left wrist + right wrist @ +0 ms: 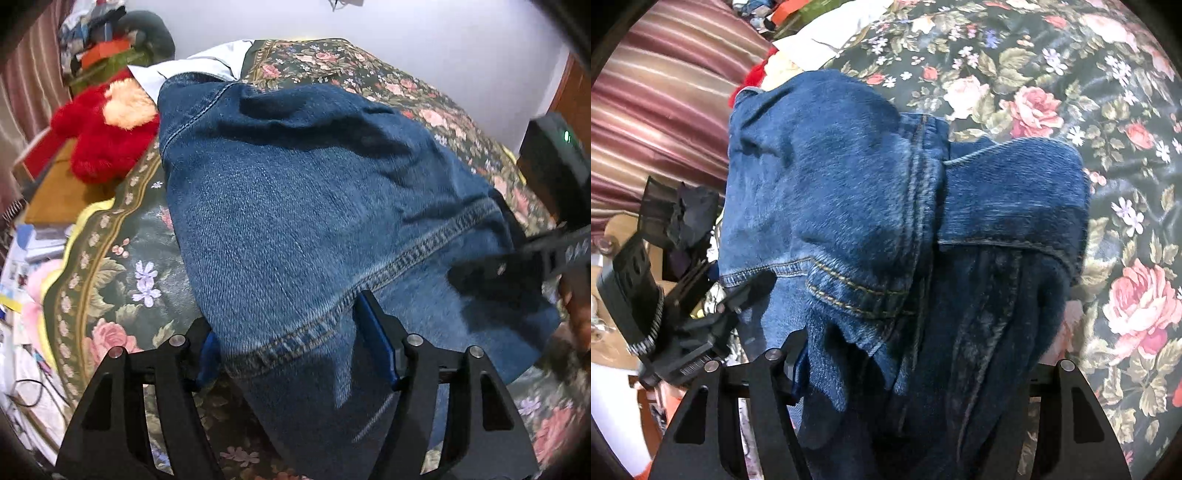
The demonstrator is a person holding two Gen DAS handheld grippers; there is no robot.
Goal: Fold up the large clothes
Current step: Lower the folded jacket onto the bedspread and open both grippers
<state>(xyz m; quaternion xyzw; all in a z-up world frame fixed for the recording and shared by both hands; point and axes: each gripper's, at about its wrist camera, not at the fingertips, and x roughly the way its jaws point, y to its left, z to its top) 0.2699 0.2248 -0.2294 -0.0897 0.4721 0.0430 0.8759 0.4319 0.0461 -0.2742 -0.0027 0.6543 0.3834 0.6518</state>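
Note:
A large pair of blue jeans (295, 192) lies across the floral bedspread (110, 280). My left gripper (291, 343) holds the denim between its blue-padded fingers (373, 332), at a stitched hem. My right gripper (908, 369) is shut on a bunched part of the jeans (871, 206), which drape over and hide its fingertips. The right gripper also shows at the right edge of the left wrist view (546, 254), and the left gripper shows at the left of the right wrist view (701, 325).
A red plush toy (99, 136) and a white garment (192, 66) lie at the bed's far left. Clutter and papers (22, 280) sit beside the bed on the left. A striped curtain (665, 110) hangs there. A white wall (443, 44) is behind the bed.

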